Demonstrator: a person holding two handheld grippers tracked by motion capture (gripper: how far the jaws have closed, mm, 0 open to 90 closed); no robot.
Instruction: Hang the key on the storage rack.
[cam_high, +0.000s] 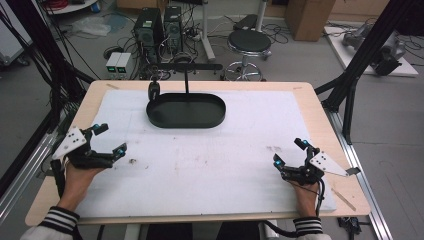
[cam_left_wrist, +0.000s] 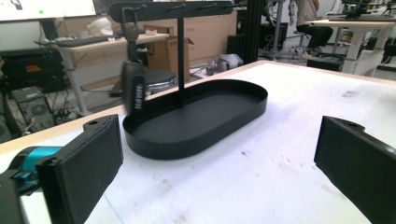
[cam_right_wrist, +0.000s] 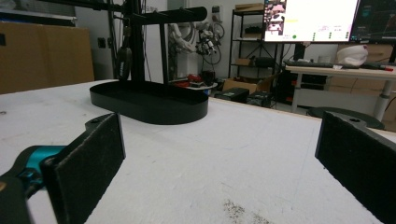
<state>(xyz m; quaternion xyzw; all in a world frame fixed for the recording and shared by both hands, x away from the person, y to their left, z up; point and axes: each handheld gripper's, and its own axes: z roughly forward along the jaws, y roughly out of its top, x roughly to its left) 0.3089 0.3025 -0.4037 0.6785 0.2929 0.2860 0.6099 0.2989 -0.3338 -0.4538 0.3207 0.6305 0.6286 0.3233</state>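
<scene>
Fingers (cam_left_wrist: 84, 172) of both grippers spread apart w/ nothing between; dark object (cam_high: 153, 90) hangs on rack (cam_high: 186, 66) over black tray (cam_high: 186, 111), upper-centre of frame, so work looks about done.

One black oval tray (cam_high: 186, 118), one stand (cam_high: 186, 75), one hanging item (cam_high: 153, 90), possibly a watch; two grippers.

A person's hands are holding two grippers over a white-covered worktop (cam_high: 200, 165): left gripper (cam_high: 109, 138) and right gripper (cam_high: 289, 152), both spread wide, empty. A black tray (cam_high: 186, 111) with a stand is sitting farther back.
</scene>
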